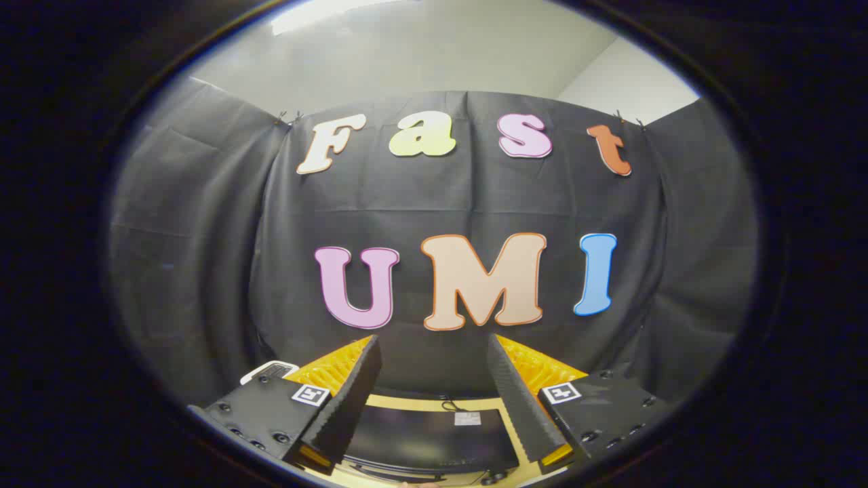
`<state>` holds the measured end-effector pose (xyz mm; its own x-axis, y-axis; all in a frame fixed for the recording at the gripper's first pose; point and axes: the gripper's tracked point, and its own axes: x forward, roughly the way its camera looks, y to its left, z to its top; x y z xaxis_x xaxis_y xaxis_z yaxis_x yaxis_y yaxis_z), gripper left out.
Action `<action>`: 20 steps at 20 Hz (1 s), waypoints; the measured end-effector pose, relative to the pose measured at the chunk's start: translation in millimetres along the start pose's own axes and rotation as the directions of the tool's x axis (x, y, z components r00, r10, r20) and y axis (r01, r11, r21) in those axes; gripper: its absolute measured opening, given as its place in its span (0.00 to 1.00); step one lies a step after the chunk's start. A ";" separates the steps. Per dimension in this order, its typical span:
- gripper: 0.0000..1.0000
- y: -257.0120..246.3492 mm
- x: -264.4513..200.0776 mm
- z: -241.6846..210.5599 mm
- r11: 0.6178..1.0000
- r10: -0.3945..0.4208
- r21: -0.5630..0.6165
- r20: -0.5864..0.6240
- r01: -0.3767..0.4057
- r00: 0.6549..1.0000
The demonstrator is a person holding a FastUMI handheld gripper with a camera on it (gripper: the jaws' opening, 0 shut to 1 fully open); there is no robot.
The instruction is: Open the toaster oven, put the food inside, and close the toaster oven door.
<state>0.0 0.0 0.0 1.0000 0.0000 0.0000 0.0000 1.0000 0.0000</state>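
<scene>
Black and glossy, the toaster oven [434, 440] sits low on the pale wooden table [475, 404], below and between my fingers. My gripper [434, 352] is raised toward the booth wall, fingers spread wide, gripping nothing.

Black toaster oven [427, 440], pale wooden table [434, 404], black cloth wall [203, 237]
</scene>
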 end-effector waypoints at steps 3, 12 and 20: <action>0.97 8.7 3.9 -5.5 1.000 0.005 -0.001 -0.006 -0.005 1.000; 0.98 13.6 8.3 -43.5 1.000 -0.019 0.024 -0.039 0.020 0.999; 0.98 19.8 9.5 -127.4 0.999 -0.014 0.028 -0.204 0.020 0.979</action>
<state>9.5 19.8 -127.4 0.9790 -0.0142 -0.2036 0.0203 0.9994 0.0281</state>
